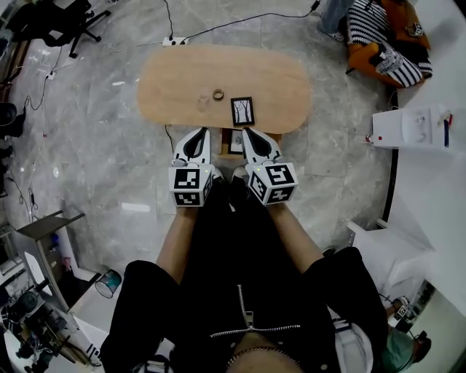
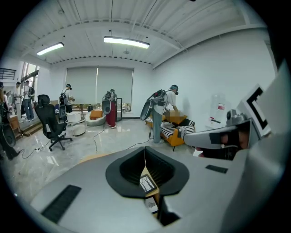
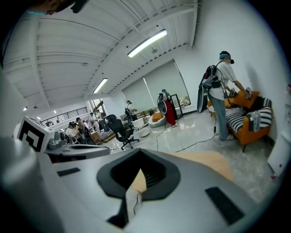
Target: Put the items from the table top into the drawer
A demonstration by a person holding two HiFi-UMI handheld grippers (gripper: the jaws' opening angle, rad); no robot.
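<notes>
An oval wooden table (image 1: 175, 80) stands in front of me. On it lie a black-framed picture (image 1: 242, 111) and a small ring-shaped roll (image 1: 218, 94). Under the table's near edge a wooden drawer (image 1: 221, 146) stands pulled out, with a small card-like item inside. My left gripper (image 1: 198, 134) and right gripper (image 1: 252, 134) hover side by side over the drawer, short of the table top. Both are shut with nothing between the jaws. In the left gripper view the framed picture (image 2: 147, 183) shows through the gap behind the closed tips (image 2: 145, 151). The right gripper (image 3: 137, 171) points at the table (image 3: 204, 161).
A power strip (image 1: 175, 41) and cables lie on the marble floor beyond the table. An office chair (image 1: 73, 22) stands at the far left. An orange sofa (image 1: 386, 44) with striped cushions and a white unit (image 1: 408, 127) are at the right. People stand further off.
</notes>
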